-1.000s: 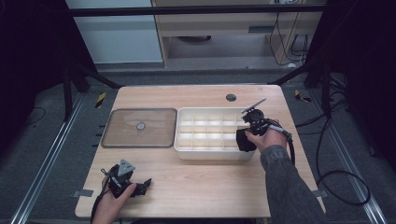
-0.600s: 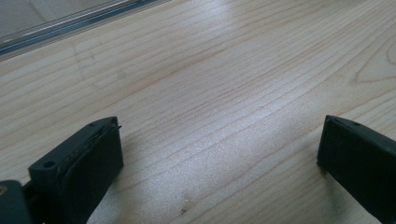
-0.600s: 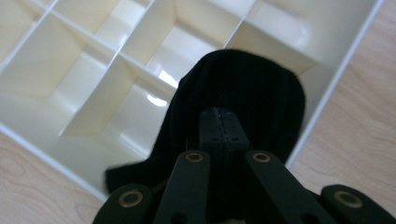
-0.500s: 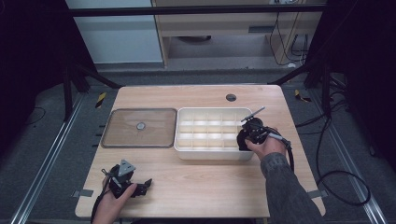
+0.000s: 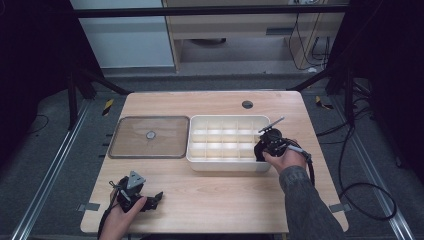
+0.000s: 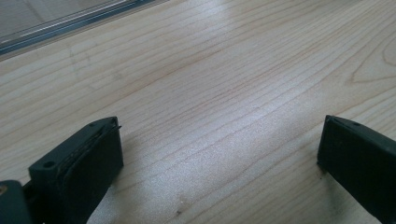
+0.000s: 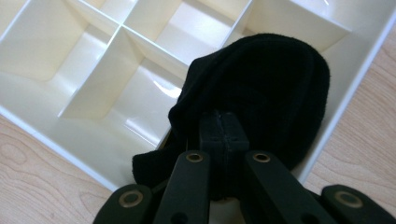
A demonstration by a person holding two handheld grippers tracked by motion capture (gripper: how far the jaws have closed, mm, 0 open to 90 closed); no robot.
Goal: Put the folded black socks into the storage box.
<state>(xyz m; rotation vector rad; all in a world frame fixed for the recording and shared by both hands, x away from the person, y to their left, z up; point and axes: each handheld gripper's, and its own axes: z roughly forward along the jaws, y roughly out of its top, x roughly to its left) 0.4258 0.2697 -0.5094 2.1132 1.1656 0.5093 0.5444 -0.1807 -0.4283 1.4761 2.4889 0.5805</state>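
A black fabric piece, apparently a sock, is held pinched between the closed jaws of the right gripper above the near right corner of a white compartment tray. In the right gripper view, the fabric is seen bunched over the corner compartment, with part of it draped across the tray's near wall. In the high view, the right gripper is placed at the tray's right end, just inside its rim. The left gripper is rested on the wooden table near its front left edge, well apart from the tray; its jaws are spread wide and nothing is held between them. A clear lid with a small round central knob is laid flat just left of the tray. No brand, label or legible writing is visible on any item.
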